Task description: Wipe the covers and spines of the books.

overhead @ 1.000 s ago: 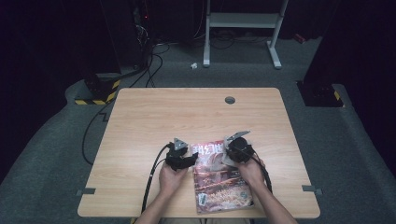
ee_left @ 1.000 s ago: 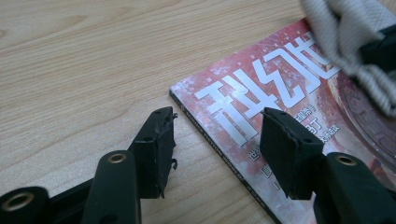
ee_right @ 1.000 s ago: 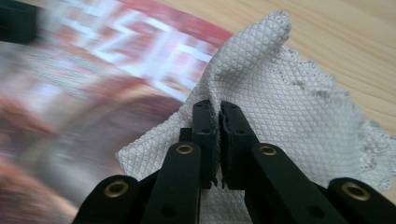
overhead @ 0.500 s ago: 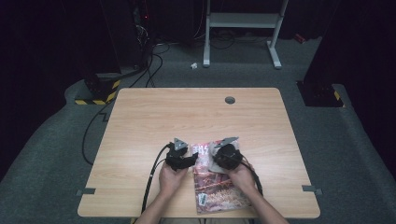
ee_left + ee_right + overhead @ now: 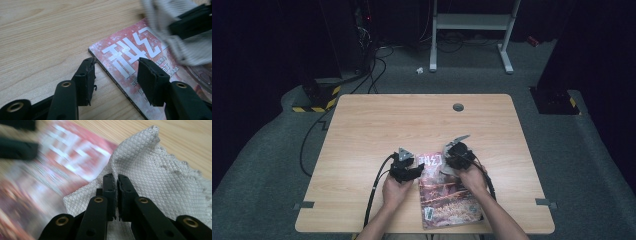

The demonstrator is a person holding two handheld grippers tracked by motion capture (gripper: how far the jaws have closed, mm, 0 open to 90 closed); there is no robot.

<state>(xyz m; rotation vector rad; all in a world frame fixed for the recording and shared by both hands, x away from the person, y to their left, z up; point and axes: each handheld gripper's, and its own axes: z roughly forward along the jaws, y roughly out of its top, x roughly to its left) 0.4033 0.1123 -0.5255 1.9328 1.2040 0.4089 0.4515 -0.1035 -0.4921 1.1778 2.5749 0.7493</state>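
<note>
The right gripper (image 5: 116, 192), clamped on a white waffle-weave cloth (image 5: 150, 167), is wiping the magazine (image 5: 447, 192) lying at the table's (image 5: 377, 125) near edge; the left gripper (image 5: 116, 75) is straddling its spine, jaws apart, just closing; wiping looks midway
</note>
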